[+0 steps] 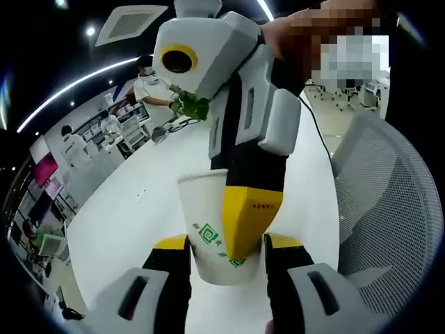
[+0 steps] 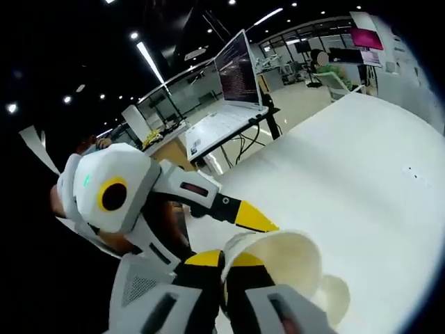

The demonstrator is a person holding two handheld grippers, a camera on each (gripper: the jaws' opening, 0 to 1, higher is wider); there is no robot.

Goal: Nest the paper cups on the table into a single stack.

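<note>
Left claw (image 1: pixel 226 254): its two yellow-tipped jaws hug a paper cup from both sides, down near the cup's bottom.
Paper cup (image 1: pixel 208 229): white with a green pattern. It is held up in the air above the table, open end away from the left camera. In the right gripper view the same cup (image 2: pixel 278 261) shows its open mouth and pale inside.
Right claw (image 2: pixel 224 268): its jaws are almost shut and pinch the rim of the cup, one jaw inside the mouth and one outside. In the left gripper view this claw (image 1: pixel 247 223) comes down from above, and a yellow jaw lies against the cup's wall.
Second cup (image 2: pixel 332 296): another pale cup mouth peeks out low and to the right of the held cup. I cannot tell if it touches the held cup or sits on the table.
Table (image 1: pixel 132 216): big, white and smooth, under both claws.
Hand (image 1: pixel 292 42): a person's hand grips the top of the right claw.
Chair (image 1: pixel 389 202): a grey mesh chair stands just beside the table edge.
Screen (image 2: pixel 238 69): a dark monitor stands on a far desk.
</note>
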